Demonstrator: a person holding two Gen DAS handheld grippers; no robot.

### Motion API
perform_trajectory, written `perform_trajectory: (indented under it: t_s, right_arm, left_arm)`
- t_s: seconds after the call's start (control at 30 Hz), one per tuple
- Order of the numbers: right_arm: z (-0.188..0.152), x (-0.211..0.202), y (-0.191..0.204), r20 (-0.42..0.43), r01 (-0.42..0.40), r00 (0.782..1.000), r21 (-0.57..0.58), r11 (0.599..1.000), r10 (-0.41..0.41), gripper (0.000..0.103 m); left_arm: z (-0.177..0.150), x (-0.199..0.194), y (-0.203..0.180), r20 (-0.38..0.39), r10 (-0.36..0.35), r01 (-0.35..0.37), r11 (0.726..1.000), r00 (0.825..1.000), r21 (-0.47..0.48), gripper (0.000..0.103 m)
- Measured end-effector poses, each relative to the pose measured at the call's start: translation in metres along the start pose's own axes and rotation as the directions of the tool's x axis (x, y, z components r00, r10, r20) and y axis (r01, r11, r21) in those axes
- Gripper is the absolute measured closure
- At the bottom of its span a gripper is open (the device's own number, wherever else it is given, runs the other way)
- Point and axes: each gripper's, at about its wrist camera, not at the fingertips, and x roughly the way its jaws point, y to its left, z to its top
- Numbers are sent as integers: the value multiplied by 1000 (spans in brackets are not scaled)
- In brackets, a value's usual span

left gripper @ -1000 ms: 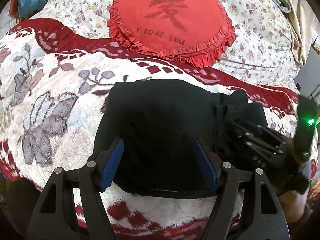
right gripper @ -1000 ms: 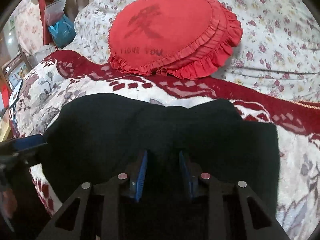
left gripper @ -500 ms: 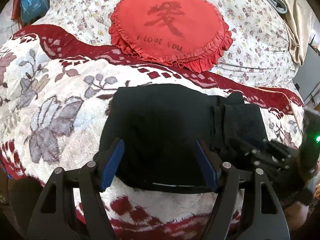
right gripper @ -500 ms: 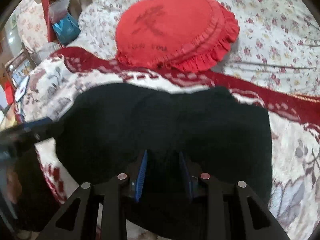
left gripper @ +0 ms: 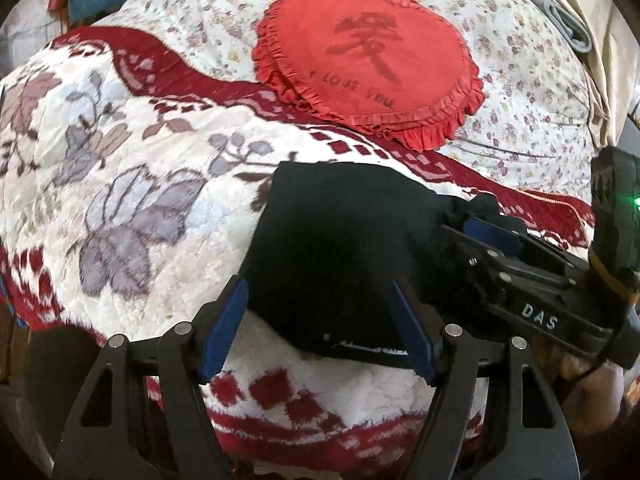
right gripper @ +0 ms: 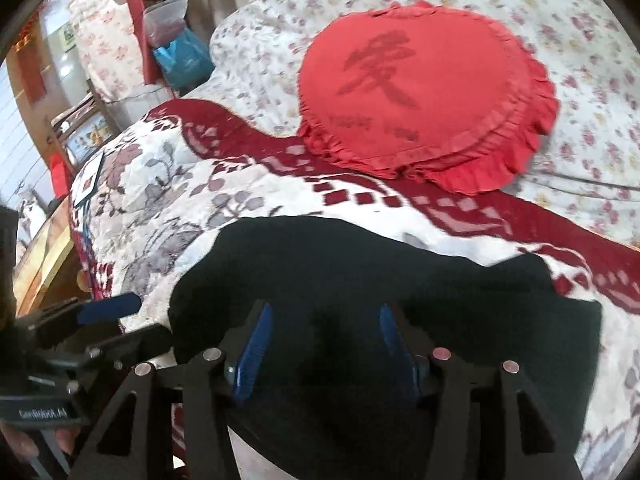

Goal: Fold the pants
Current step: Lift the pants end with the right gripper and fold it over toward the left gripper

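The black pants [left gripper: 340,248] lie folded into a compact block on a red-and-white flowered blanket [left gripper: 132,184]. My left gripper [left gripper: 318,320] is open, its blue pads standing wide on either side of the block's near edge, not pressing it. My right gripper [left gripper: 492,240] reaches in from the right over the bundle's right end. In the right wrist view the pants [right gripper: 400,276] fill the lower half. There my right gripper [right gripper: 324,344] has its jaws opening, with black cloth lying between the pads. The left gripper [right gripper: 108,308] shows at the left edge.
A red heart-shaped cushion [left gripper: 368,64] [right gripper: 420,92] lies beyond the pants on a small-flowered sheet [left gripper: 532,92]. A blue bag [right gripper: 184,60] and furniture stand past the bed's left side. Beige cloth [left gripper: 580,20] hangs at the far right. A hand [left gripper: 592,392] holds the right gripper.
My right gripper's pads have spread apart from a narrow pinch on the cloth, and it has drawn back a little. The left wrist view has slid left, leaving the pants further right.
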Motion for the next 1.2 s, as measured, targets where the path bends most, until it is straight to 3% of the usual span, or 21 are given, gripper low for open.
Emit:
perform_trajectory:
  t_s: [0.1,0.53,1.2]
  right_arm:
    - [6,8,7,-10,-6,1000,-22,1000,6,49]
    - [43,44,28,-44,-36,999,-95,995,32,41]
    - [66,79,45,-95,-48,995,-144,988,34,38]
  left_arm:
    - [-4,0,10,-7,-7,6,999,1000,-34,22]
    - [-19,9,43,-59,-72,61,982,996,-179,22]
    - [-16,35,30,-117,-78,60,986,990,-154,22]
